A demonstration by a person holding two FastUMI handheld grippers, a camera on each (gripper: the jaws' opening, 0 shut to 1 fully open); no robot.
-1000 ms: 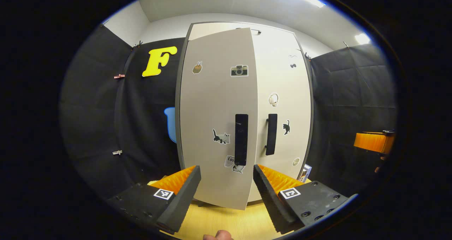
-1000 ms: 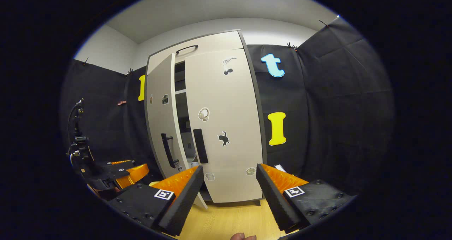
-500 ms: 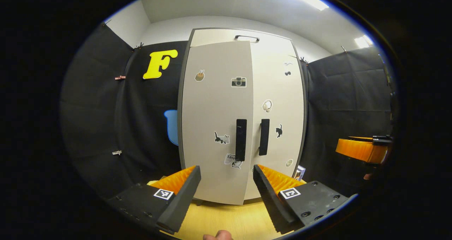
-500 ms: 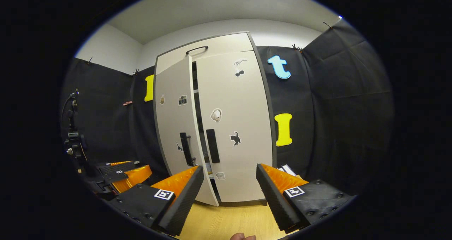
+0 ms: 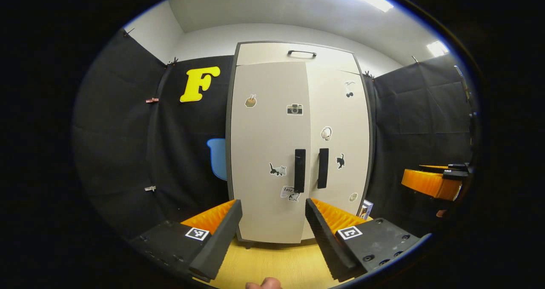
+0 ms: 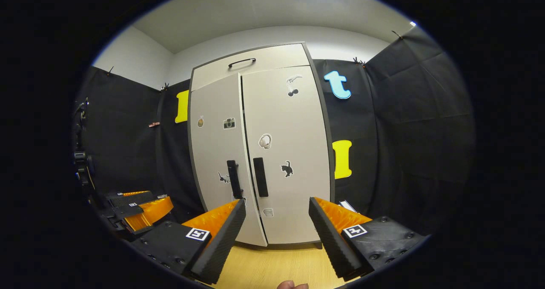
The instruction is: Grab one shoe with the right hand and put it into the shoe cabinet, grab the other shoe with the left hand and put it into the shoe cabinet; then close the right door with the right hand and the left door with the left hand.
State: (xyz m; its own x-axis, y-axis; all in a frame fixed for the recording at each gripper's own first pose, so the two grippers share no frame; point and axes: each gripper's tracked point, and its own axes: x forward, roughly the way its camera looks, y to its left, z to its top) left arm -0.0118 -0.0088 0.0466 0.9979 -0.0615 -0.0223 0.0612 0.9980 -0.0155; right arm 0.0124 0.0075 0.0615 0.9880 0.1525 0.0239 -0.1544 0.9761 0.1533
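pale grey shoe cabinet (image 5: pixel 272 221) upright against the black cloth wall, on the light wooden floor (image 5: pixel 272 263). right door (image 5: pixel 338 123) lying flush with the frame. left door (image 5: pixel 268 144) nearly home too: in the right gripper view, a thin dark seam between left door (image 6: pixel 215 153) and right door (image 6: pixel 289 144), the left one's lower edge seeming to stand a touch proud, so maybe not fully seated; hard to tell through the fisheye bend. two black handles, left handle (image 5: pixel 299 170) and right handle (image 5: pixel 322 168), side by side at the seam. stickers scattered over both doors. shoes presumably shut away inside; no checking that from here.

left gripper (image 5: pixel 272 221) spread wide, nothing between its fingers, clear of the cabinet and facing the doors. right gripper (image 6: pixel 276 221) likewise gaping and empty, well back from the doors. seen from the left gripper view, the right gripper (image 5: pixel 432 182) off to the side, apart from the cabinet; seen from the right gripper view, the left gripper (image 6: pixel 140 206) low at the other side. a bit of a hand (image 5: pixel 263 284) at the bottom edge.

judging by all this: shoes stowed, right door closed, left door closed or a hair short. left to do, at most, a last nudge on the left door with the left gripper.
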